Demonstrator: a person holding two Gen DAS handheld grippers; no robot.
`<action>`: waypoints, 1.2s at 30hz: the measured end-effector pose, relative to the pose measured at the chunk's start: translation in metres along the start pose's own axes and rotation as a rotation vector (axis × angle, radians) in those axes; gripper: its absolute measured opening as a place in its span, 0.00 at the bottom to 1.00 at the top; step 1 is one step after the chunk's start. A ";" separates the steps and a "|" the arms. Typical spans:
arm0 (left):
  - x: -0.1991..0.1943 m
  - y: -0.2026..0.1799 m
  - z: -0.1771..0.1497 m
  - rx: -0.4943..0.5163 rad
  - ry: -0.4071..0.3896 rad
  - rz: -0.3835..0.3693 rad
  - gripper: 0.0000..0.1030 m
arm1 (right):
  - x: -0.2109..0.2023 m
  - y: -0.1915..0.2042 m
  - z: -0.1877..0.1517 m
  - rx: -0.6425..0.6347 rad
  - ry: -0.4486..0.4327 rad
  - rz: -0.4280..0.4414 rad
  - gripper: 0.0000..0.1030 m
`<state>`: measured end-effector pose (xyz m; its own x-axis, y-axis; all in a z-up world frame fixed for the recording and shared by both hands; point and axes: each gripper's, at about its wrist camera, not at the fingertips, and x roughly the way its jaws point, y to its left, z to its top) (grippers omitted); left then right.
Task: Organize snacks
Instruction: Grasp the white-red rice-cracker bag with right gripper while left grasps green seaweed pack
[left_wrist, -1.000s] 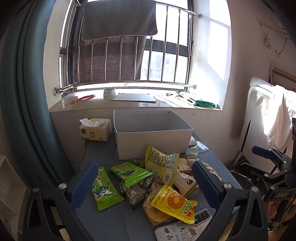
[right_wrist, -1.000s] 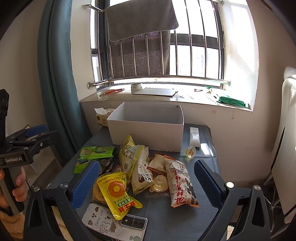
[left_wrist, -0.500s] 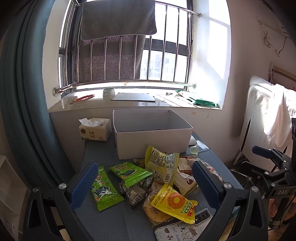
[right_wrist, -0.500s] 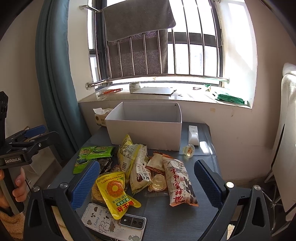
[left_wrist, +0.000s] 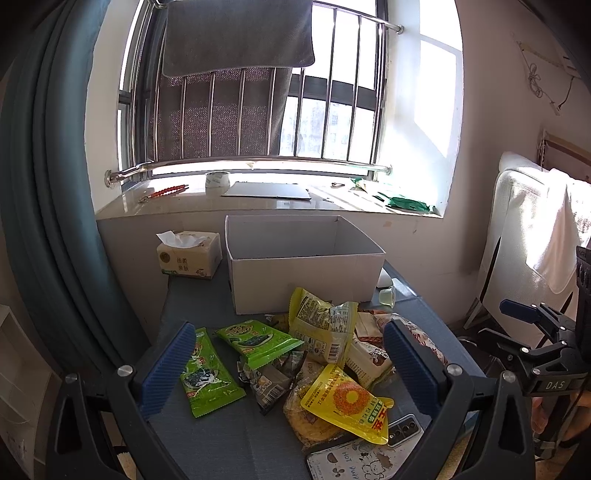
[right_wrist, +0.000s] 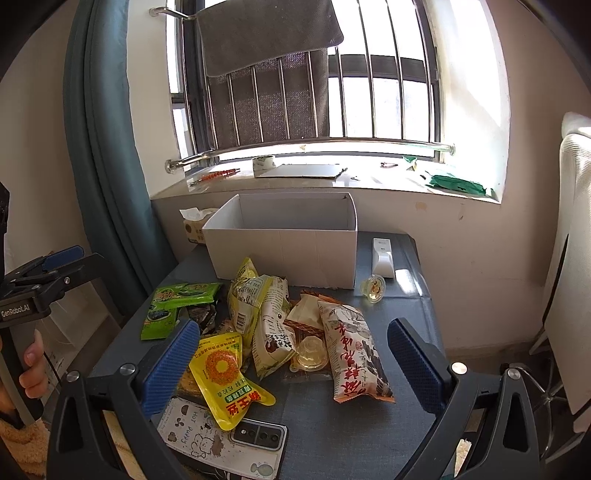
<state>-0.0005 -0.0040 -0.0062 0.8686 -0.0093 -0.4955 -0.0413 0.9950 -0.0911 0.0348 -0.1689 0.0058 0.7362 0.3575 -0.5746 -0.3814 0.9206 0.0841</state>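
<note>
A pile of snack packets lies on the grey table (left_wrist: 221, 439) in front of an open white cardboard box (left_wrist: 303, 273), also in the right wrist view (right_wrist: 284, 254). It holds two green packets (left_wrist: 208, 373) (left_wrist: 258, 341), a yellow pouch (left_wrist: 349, 400) (right_wrist: 225, 373), a yellow-green bag (left_wrist: 321, 328) (right_wrist: 247, 295), a long white and red packet (right_wrist: 354, 350) and jelly cups (right_wrist: 373, 288). My left gripper (left_wrist: 291, 369) is open and empty above the pile's left side. My right gripper (right_wrist: 295, 365) is open and empty above its right side.
A phone in a cartoon case (right_wrist: 221, 441) lies at the table's front edge. A tissue pack (left_wrist: 188, 254) stands left of the box, a white device (right_wrist: 382, 256) right of it. A teal curtain (left_wrist: 48, 221) hangs at left, a white padded panel (left_wrist: 532, 236) at right.
Both grippers have shifted only slightly; the view is nearly the same. Nothing was taken hold of.
</note>
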 end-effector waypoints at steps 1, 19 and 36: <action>0.001 0.000 -0.001 -0.004 0.005 -0.007 1.00 | 0.005 -0.002 -0.003 -0.007 0.016 -0.008 1.00; 0.010 0.026 -0.026 -0.083 0.036 -0.076 1.00 | 0.167 -0.083 -0.061 0.060 0.415 -0.001 0.54; 0.081 0.104 -0.061 -0.219 0.273 0.118 1.00 | 0.039 -0.076 -0.045 0.242 0.122 0.058 0.45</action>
<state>0.0354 0.0929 -0.1084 0.6890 0.0490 -0.7231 -0.2642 0.9460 -0.1876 0.0671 -0.2317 -0.0601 0.6384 0.4030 -0.6558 -0.2656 0.9150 0.3037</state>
